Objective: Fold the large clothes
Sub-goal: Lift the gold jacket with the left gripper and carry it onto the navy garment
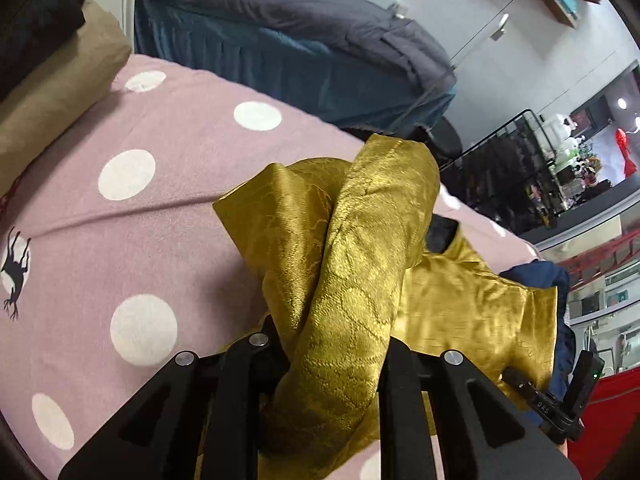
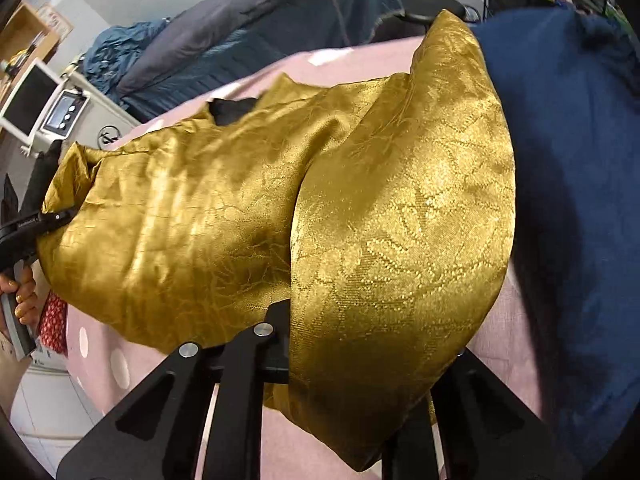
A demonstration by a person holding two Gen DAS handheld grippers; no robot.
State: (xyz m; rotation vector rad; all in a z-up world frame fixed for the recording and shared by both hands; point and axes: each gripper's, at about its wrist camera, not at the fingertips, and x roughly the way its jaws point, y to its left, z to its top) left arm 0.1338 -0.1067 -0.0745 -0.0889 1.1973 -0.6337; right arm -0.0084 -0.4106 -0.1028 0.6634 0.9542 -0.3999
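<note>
- Item: gold brocade garment (image 2: pixel 192 216), glossy, woven leaf pattern; lifted in part off the pink spotted blanket (image 1: pixel 132 240), the middle sagging back toward it.
- Left gripper (image 1: pixel 332 360): clenched on a twisted, rolled bunch of the gold cloth that rises up and away between the fingers.
- Right gripper (image 2: pixel 352 344): fingertips buried under a draped fold; most likely clamped on that fold, though the contact itself is hidden.
- Long axis: strung from one gripper to the other, running across the right wrist view; black-lined neck opening (image 2: pixel 232 110) on the far edge, pointing away from the holder.
- Step in hand, by judgement: lift and spread before the first fold.
- Next move calls for: drawing both ends apart to untwist the left bunch, then laying flat.
- Adjacent: navy cloth (image 2: pixel 568 200) just beside, on the right.
</note>
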